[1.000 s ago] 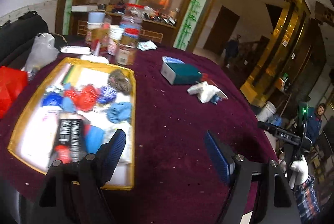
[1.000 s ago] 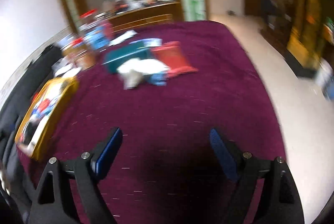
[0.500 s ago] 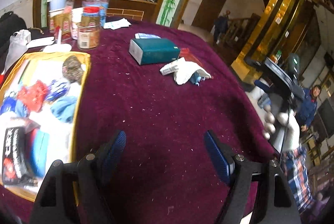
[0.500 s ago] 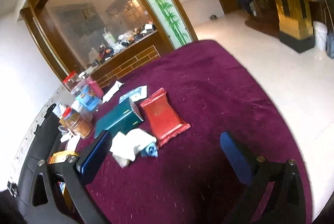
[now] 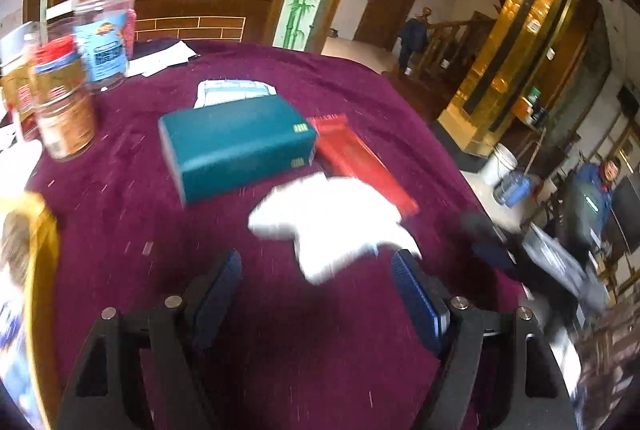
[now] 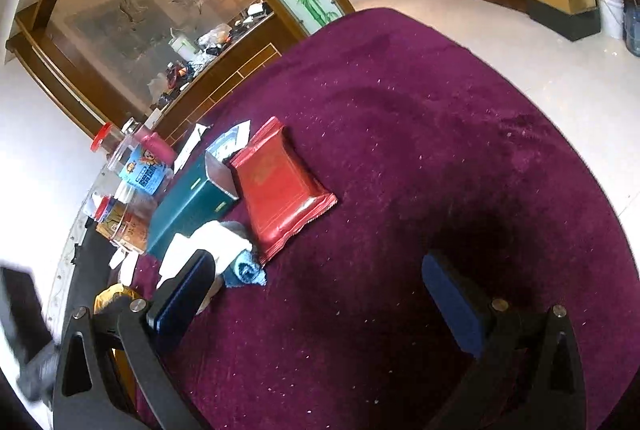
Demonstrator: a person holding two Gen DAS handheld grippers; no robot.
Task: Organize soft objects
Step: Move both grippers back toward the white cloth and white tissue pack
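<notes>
A white cloth (image 5: 332, 226) lies crumpled on the purple table, just ahead of my open, empty left gripper (image 5: 316, 290). In the right wrist view the same white cloth (image 6: 212, 242) lies over a rolled blue cloth (image 6: 246, 270), beside the left finger of my open, empty right gripper (image 6: 320, 290). A gold-rimmed tray (image 5: 38, 242) holding soft items shows at the left edge of the left wrist view, blurred.
A teal box (image 5: 236, 145) and a flat red packet (image 5: 360, 161) lie behind the white cloth; they also show in the right wrist view as the box (image 6: 188, 205) and packet (image 6: 280, 189). Jars (image 5: 64, 101) stand at the far left. The table edge (image 5: 460, 169) curves right.
My left gripper has moved forward and right, away from the tray, closing on the white cloth. My right gripper view has tilted and moved nearer the cloths. Both stay open.
</notes>
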